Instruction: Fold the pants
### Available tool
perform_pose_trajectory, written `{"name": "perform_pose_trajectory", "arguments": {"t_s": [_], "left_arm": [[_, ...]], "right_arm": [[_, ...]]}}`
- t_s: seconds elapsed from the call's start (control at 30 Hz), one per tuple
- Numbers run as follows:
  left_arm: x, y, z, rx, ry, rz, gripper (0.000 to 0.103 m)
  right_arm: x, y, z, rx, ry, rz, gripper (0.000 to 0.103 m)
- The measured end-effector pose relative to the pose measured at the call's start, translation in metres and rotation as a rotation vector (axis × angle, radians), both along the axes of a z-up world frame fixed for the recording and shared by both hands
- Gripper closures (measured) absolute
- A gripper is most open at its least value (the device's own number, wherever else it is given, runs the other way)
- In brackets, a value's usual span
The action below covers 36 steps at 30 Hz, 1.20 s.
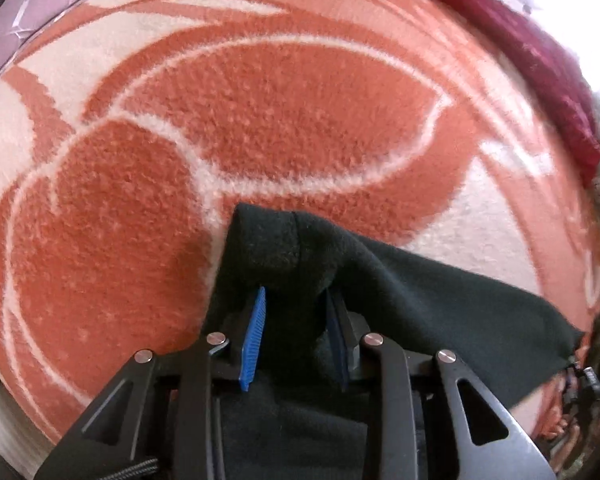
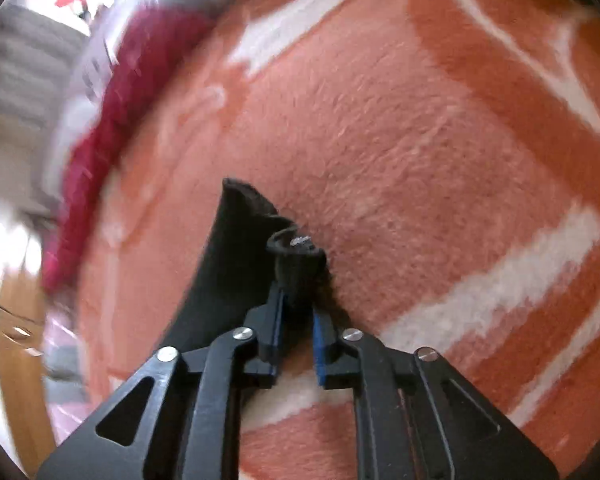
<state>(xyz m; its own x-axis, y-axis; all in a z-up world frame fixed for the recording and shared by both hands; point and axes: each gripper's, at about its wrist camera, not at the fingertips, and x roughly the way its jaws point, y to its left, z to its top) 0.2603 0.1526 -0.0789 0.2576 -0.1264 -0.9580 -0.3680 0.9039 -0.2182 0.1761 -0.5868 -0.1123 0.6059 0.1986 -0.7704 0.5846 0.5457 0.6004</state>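
Black fleece fills the near part of the left wrist view, where the left gripper (image 1: 296,300) has its two blue-padded fingers (image 1: 254,340) pressed in on a thick bunch of the pants (image 1: 284,248); the jaws stand fairly narrow with the cloth packed between them, and the fabric rises past the tips to a rounded fold with a seam running down it; from that bunch a flat sheet of the same dark cloth stretches away to the right edge of the view, lifted off the rug (image 1: 260,120) beneath; in the right wrist view the right gripper (image 2: 298,300) is likewise clamped on a narrow roll of the pants (image 2: 240,232), its blue pads close together with the cloth between them, and the rolled edge pokes out just past the tips with a small pale speck at its top; the rest of the garment trails down and to the left beside the gripper's left finger; beyond both grippers lies the orange-and-cream patterned rug (image 2: 439,140), shaggy in texture, with broad curved bands; farther off, along the rug's edge, a dark red cloth (image 1: 539,60) lies in a long heap, seen blurred in the right wrist view as well (image 2: 112,120); past it the room is bright and too smeared to make out.
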Motion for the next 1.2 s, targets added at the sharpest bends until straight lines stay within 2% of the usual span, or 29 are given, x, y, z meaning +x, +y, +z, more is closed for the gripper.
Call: {"name": "perform_pose_trajectory", "arguments": {"t_s": [0.1, 0.17, 0.23, 0.3, 0.33, 0.37, 0.47, 0.57, 0.7, 0.8, 0.83, 0.9, 0.93, 0.97, 1.03, 1.13, 1.2], "left_arm": [[-0.006, 0.027, 0.028, -0.034, -0.082, 0.047, 0.066], [-0.003, 0.039, 0.042, -0.003, -0.099, 0.053, 0.035], [0.002, 0.04, 0.046, 0.017, -0.096, 0.031, 0.031], [0.011, 0.031, 0.04, -0.019, -0.057, -0.022, 0.029], [0.01, 0.029, 0.037, -0.043, -0.041, -0.042, 0.028], [0.013, 0.024, 0.03, -0.065, -0.016, -0.061, 0.028], [0.021, 0.014, 0.011, -0.085, 0.035, -0.056, 0.028], [0.027, 0.013, -0.004, -0.102, 0.074, -0.029, 0.028], [0.037, 0.017, -0.016, -0.132, 0.111, -0.013, 0.028], [0.048, 0.013, -0.026, -0.15, 0.122, 0.0, 0.027], [0.051, 0.008, -0.03, -0.135, 0.131, 0.001, 0.025], [0.054, -0.004, -0.031, -0.081, 0.122, -0.022, 0.028], [0.054, -0.008, -0.03, -0.064, 0.11, -0.034, 0.043], [0.053, -0.014, -0.028, -0.05, 0.098, -0.055, 0.068], [0.048, -0.022, -0.022, -0.033, 0.071, -0.092, 0.071], [0.036, -0.031, 0.0, 0.062, -0.013, -0.133, 0.071], [0.03, -0.035, 0.009, 0.104, -0.037, -0.146, 0.07]], "right_arm": [[-0.021, -0.016, 0.007, 0.014, 0.002, -0.044, 0.079], [-0.026, -0.029, 0.022, -0.066, 0.021, -0.044, 0.079], [-0.03, -0.038, 0.039, -0.133, 0.023, -0.027, 0.078], [-0.027, -0.043, 0.047, -0.151, 0.01, -0.015, 0.058], [-0.023, -0.043, 0.052, -0.156, 0.003, -0.006, 0.034], [-0.015, -0.044, 0.054, -0.165, 0.004, 0.001, 0.022], [0.01, -0.036, 0.06, -0.21, -0.01, 0.063, 0.022], [0.039, -0.03, 0.056, -0.211, 0.003, 0.137, 0.022], [0.081, -0.017, 0.035, -0.218, 0.081, 0.27, 0.022], [0.095, -0.005, 0.017, -0.199, 0.123, 0.353, 0.022], [0.097, 0.001, 0.014, -0.214, 0.128, 0.373, 0.024], [0.097, 0.016, 0.013, -0.309, 0.138, 0.417, 0.052], [0.096, 0.024, 0.015, -0.343, 0.133, 0.457, 0.087], [0.095, 0.03, 0.016, -0.371, 0.145, 0.477, 0.091], [0.087, 0.035, 0.026, -0.429, 0.137, 0.462, 0.091], [0.071, 0.035, 0.046, -0.466, 0.1, 0.409, 0.091], [0.063, 0.032, 0.056, -0.475, 0.097, 0.391, 0.091]]}}
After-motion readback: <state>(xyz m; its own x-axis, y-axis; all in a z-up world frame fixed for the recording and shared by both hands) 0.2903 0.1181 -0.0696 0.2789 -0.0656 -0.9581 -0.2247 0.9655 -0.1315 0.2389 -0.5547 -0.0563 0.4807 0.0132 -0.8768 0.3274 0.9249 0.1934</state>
